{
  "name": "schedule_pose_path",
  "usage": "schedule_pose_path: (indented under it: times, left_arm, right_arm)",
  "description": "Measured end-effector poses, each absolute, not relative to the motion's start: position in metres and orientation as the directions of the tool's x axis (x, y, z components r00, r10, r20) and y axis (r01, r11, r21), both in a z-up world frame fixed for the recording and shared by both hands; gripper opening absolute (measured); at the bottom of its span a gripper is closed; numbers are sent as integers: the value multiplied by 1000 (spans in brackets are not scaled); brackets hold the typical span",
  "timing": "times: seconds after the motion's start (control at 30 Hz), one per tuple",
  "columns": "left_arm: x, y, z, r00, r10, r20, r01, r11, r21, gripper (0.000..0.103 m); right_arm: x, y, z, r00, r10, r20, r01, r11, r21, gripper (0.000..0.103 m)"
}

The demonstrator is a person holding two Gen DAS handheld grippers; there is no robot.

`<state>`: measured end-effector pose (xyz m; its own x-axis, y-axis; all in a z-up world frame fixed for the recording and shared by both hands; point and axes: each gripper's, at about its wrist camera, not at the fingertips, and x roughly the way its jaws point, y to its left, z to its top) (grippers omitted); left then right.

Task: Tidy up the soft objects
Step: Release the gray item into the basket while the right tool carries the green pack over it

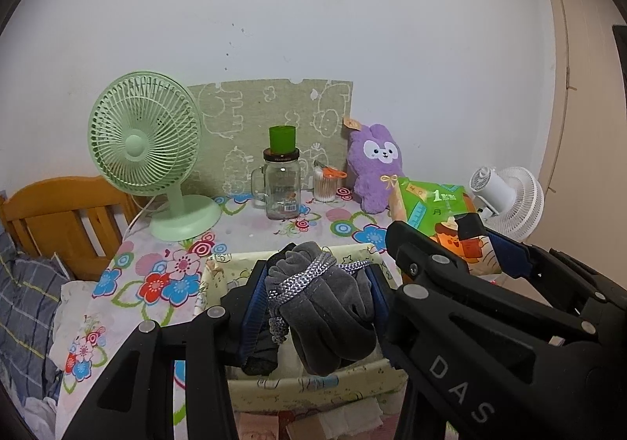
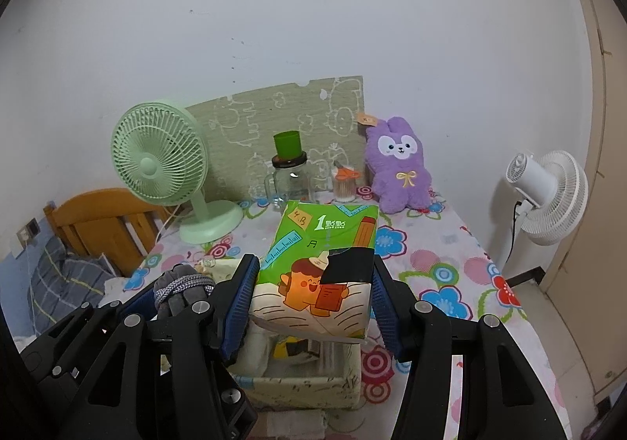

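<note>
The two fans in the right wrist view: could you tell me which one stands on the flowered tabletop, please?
The mint-green fan, resting its round base on the flowered cloth at left; the white fan stands off the table's right edge, beside the wall.

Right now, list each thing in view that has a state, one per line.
left hand-held gripper: shut on the grey bundle.
grey bundle: tied with cord, held above the fabric bin.
right hand-held gripper: shut on the tissue pack.
tissue pack: held above the fabric bin.
fabric bin: open-topped, things inside.
glass jar: upright, green cup on top.
purple plush: sitting upright by the wall.
</note>
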<state>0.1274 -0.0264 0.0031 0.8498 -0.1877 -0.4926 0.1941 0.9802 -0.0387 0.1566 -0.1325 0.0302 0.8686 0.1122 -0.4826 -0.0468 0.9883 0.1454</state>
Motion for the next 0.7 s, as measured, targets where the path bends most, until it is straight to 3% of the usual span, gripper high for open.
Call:
schedule_pose_path:
  times: [0.4, 0.57, 0.7]
  left_arm:
    - [156, -36, -26, 806, -168, -568, 179, 983, -38, 55]
    - [158, -37, -37, 784, -166, -598, 182, 983, -34, 78]
    - [158, -36, -43, 773, -156, -615, 184, 983, -18, 83]
  right_arm:
    - [185, -142, 1, 840, 95, -534, -23, 990, 141, 58]
    - [191, -143, -15, 816, 112, -567, -25, 987, 159, 58]
    - [192, -139, -22, 804, 111, -584, -32, 989, 143, 58]
